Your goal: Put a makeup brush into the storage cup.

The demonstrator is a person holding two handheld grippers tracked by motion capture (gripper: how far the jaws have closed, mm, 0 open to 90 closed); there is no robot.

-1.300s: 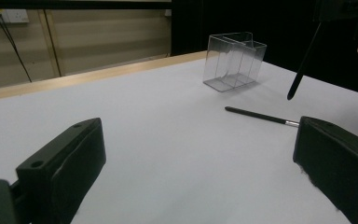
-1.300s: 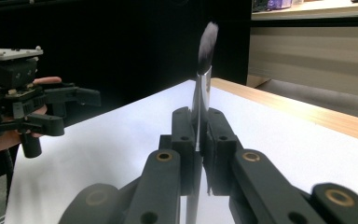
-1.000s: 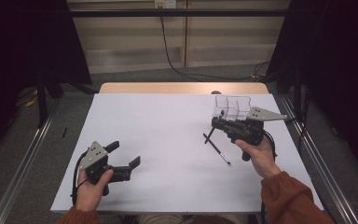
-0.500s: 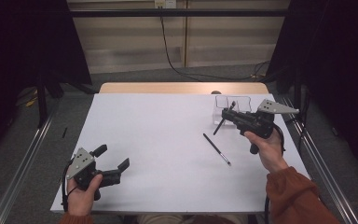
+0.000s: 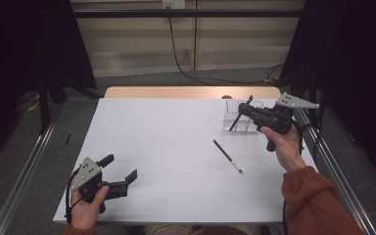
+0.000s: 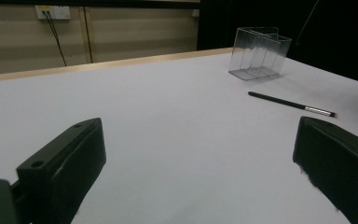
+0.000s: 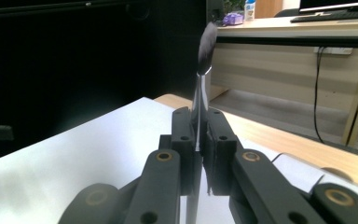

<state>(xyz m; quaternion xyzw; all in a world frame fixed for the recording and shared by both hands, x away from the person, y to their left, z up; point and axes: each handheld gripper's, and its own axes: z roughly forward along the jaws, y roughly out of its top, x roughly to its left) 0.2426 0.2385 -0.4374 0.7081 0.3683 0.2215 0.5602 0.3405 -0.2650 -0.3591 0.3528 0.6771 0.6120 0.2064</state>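
Note:
My right gripper [image 5: 243,110] is held above the table's far right, shut on a slim black brush [image 5: 234,123] that slants through its jaws. In the right gripper view the brush [image 7: 204,56] stands upright between the closed jaws of that gripper [image 7: 199,128], its dark bristle tip uppermost. The brush's lower end hangs over a clear plastic box [image 5: 248,126]. A second black brush with a silver band [image 5: 227,156] lies flat on the white table [image 5: 166,142]. My left gripper [image 5: 120,168] rests open near the front left edge, with nothing between its jaws [image 6: 191,158].
From the left gripper view, the clear box [image 6: 259,54] stands far off on the right, with the loose brush [image 6: 290,103] lying in front of it. A wooden strip [image 5: 191,92] borders the table's far edge. Metal rails [image 5: 22,171] run along both sides.
The right gripper has risen and moved back and to the right with the brush, bringing it over the clear box. The left gripper has shifted slightly to the left and stays open.

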